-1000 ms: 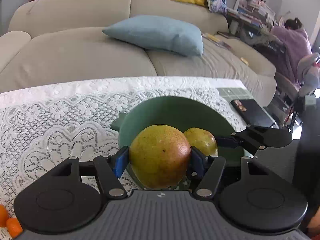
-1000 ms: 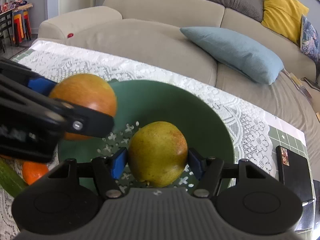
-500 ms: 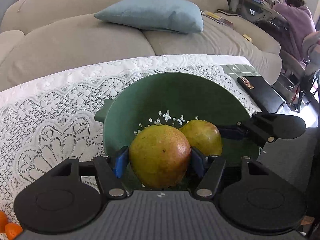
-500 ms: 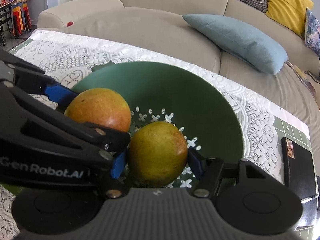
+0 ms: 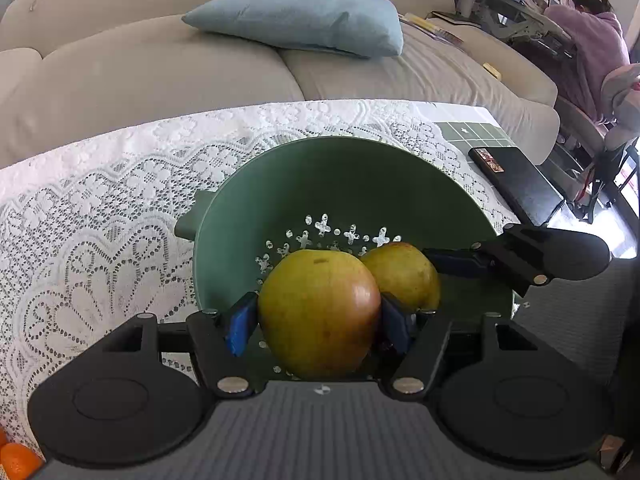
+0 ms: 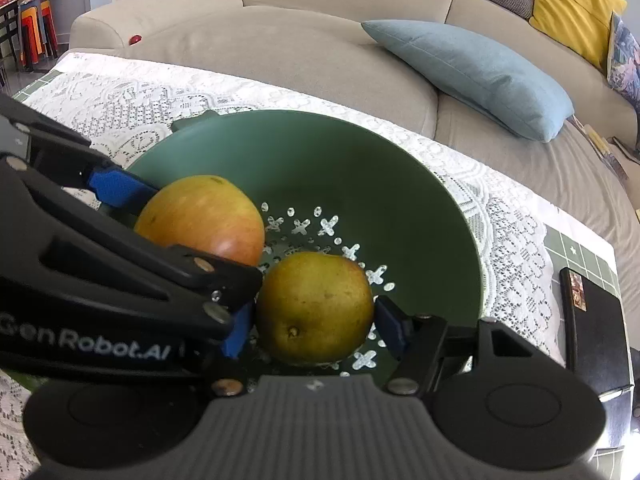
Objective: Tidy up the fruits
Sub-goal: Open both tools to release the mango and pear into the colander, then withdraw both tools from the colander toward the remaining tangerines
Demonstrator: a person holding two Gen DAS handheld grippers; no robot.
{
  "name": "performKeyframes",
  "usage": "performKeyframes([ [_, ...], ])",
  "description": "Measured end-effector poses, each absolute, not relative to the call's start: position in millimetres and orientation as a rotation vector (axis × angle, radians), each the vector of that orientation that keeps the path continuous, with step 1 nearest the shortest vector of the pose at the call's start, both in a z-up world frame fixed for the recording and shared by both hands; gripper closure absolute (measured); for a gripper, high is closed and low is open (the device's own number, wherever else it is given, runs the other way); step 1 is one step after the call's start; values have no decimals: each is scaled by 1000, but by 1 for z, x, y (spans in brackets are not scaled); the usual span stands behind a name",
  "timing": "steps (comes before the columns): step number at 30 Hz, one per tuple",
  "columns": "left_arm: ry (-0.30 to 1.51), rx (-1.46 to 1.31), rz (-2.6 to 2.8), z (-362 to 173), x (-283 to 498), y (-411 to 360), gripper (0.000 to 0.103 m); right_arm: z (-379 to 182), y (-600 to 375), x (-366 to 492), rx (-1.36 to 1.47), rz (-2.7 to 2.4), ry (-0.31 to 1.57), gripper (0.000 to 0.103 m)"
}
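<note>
Your left gripper [image 5: 318, 318] has its blue-padded fingers [image 5: 239, 326] pressed against both sides of a red-blushed apple [image 5: 318, 312], roughly half open around it. The apple hangs low inside the green colander bowl [image 5: 348, 184], over the cross-shaped holes; whether it rests on the bottom you cannot tell from these views.

Your right gripper [image 6: 314, 320] clamps a smaller yellow-green fruit [image 6: 314, 306] (stem end turned toward the camera) in the same manner, its fingers [image 6: 390, 330] about half open and tight on the skin. In the right wrist view this fruit sits just beside the apple [image 6: 202, 218], toward the bowl's near side, and the left gripper's dark arm crosses in front of the right one's near finger.

The bowl stands on the bench under a white lace cloth [image 5: 100, 208], toward the bench's far right part. A black flat device [image 5: 516, 184] lies at the far right corner, on green tiled surface. Two small oranges [image 5: 16, 460] show at the near left edge. Behind the bench a beige sofa [image 5: 140, 68] carries a blue cushion [image 5: 300, 16].
</note>
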State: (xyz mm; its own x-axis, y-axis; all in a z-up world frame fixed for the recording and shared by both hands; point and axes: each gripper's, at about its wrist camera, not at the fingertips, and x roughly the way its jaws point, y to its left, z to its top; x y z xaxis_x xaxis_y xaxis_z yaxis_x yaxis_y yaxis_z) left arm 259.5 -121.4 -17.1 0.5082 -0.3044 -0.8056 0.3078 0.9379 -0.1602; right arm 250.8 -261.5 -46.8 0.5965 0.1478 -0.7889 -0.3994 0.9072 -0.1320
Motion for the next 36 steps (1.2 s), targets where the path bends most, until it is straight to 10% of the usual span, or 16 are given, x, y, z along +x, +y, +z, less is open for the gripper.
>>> performKeyframes([
  [36, 651, -21, -211, 46, 175, -38, 26, 8, -222, 195, -143, 353, 567, 23],
])
